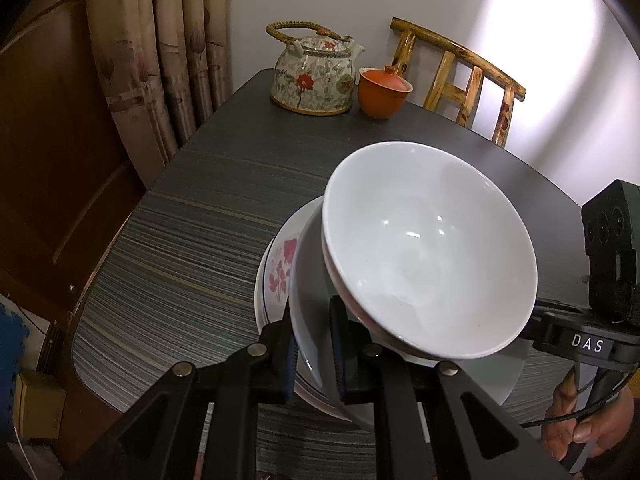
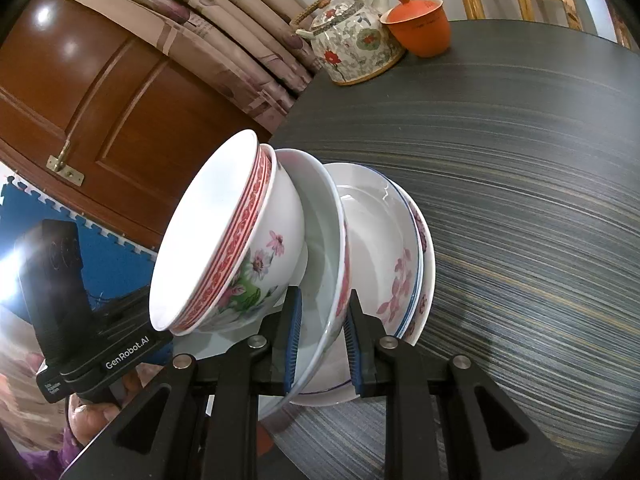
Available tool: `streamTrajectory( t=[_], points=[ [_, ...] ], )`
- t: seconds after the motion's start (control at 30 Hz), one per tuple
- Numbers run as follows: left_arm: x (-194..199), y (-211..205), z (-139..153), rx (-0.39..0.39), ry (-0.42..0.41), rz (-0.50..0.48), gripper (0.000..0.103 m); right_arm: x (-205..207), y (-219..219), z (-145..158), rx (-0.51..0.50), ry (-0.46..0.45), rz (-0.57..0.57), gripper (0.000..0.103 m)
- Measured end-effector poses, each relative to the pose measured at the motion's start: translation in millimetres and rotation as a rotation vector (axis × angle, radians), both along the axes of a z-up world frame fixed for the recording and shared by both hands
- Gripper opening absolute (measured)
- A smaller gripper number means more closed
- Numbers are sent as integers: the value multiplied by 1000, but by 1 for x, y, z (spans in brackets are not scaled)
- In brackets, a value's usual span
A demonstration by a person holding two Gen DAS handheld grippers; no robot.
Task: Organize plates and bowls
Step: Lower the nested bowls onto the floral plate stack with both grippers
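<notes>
A white bowl (image 1: 428, 248) with a red patterned rim and flowers (image 2: 224, 240) sits nested in a second bowl, inside a deep white plate (image 1: 308, 280). That plate rests on flowered plates (image 1: 276, 264) on the table. My left gripper (image 1: 314, 344) is shut on the near rim of the deep plate. My right gripper (image 2: 320, 344) is shut on the rim of the same deep plate (image 2: 324, 248) from the other side, with the flowered plates (image 2: 396, 264) beyond it. The stack appears tilted in the right wrist view.
A dark striped table (image 1: 200, 240) holds a floral teapot (image 1: 314, 76) and an orange lidded cup (image 1: 382, 92) at the far edge. A bamboo chair (image 1: 460, 76) stands behind. Curtains (image 1: 160, 40) and a wooden door (image 1: 52, 140) are at the left.
</notes>
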State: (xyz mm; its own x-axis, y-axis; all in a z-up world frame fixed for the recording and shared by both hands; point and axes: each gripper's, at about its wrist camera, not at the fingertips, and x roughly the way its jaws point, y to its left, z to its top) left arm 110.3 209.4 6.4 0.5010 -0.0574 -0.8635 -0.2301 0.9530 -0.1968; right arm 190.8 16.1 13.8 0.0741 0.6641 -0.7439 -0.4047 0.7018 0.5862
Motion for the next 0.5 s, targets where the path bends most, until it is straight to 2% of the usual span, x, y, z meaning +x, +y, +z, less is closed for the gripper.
streamTrajectory(
  t=[0.5],
  points=[
    [4, -1, -13, -5, 29, -1, 14, 7, 0, -9, -2, 19, 1, 20]
  ],
)
